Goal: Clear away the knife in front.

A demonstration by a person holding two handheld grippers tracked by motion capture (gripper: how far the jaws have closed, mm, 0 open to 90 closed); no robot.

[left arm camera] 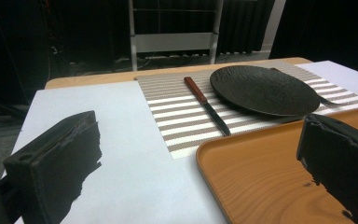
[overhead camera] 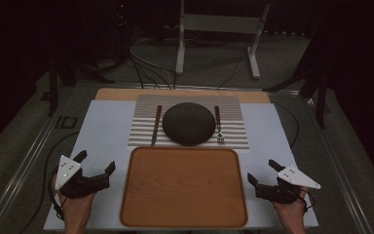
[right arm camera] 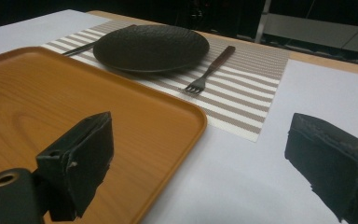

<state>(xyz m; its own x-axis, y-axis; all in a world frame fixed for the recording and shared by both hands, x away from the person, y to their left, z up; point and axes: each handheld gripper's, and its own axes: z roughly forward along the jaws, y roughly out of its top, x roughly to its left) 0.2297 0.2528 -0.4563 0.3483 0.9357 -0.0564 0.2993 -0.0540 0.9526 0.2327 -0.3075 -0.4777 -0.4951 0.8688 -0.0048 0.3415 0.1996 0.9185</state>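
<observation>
1. Start from the tray (overhead camera: 184,187), the wooden landmark nearest the person on the bench (overhead camera: 102,126): left tool (overhead camera: 95,168) just left of the tray, right tool (overhead camera: 260,171) just right of it, each with jaws spread wide and nothing between them.
2. Keep both tools open on the way forward; no grip needed yet.
3. Judged from the layout, likely job: shifting the place setting beyond the tray onto it. Nothing lifted so far.
4. Past the tray's far edge, on the striped placemat (overhead camera: 233,139): knife (overhead camera: 156,124) toward the left, fork (overhead camera: 219,125) toward the right, dark plate (overhead camera: 189,123) between them.
5. Take the knife with the left tool, the fork with the right, each by its reddish handle at the end farthest from the tray.
6. Come down low and level: thin cutlery lies flat on the mat and slips easily.
7. Mind the plate's rim, just beside both pieces; close squarely across the handle.
</observation>
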